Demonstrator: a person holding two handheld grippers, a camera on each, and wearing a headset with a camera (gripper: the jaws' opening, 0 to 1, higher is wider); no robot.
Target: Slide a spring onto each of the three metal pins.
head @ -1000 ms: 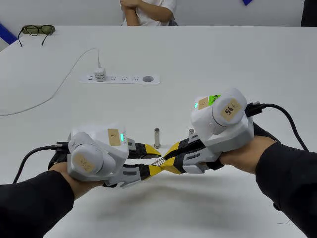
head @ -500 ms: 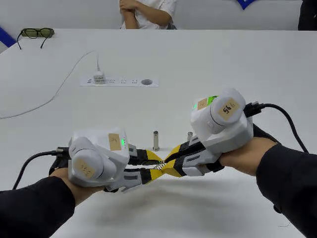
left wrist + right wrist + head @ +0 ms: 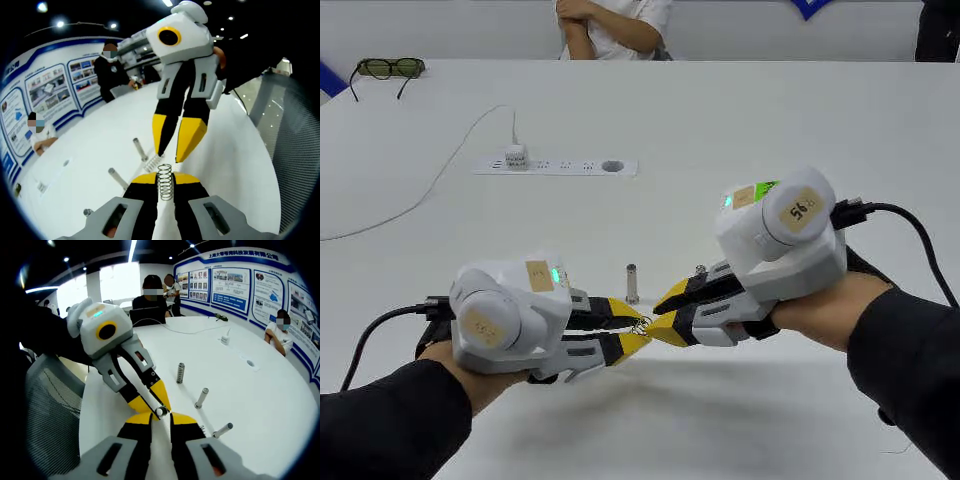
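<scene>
Both tools are held low over the near part of the white counter point(image 3: 770, 120), tip to tip. The left hand-held gripper point(image 3: 164, 176) is pressed together on the lower coils of a loose spring point(image 3: 164, 184). The spring is carried clear of the counter and aimed lengthwise at the right hand-held gripper point(image 3: 161, 416). In the left gripper view the right jaws are seen slightly spread, with the loose spring's free end just at their yellow tips; contact cannot be made out. In the right gripper view that end is seen as a small ring between the tips. Three metal pins are stood upright in a row just beyond the tips, toward the far edge. The first pin point(image 3: 181, 365) is sleeved by a fitted spring point(image 3: 179, 376); the middle pin point(image 3: 202, 397) and the last pin point(image 3: 222, 430) are bare. Farther back, left of the counter's middle, a power strip point(image 3: 555, 166) is laid with a white plug point(image 3: 516, 155) in it. Dark glasses point(image 3: 388, 66) are noted near the far left corner, and a person point(image 3: 610, 25) is seated at the far edge.
</scene>
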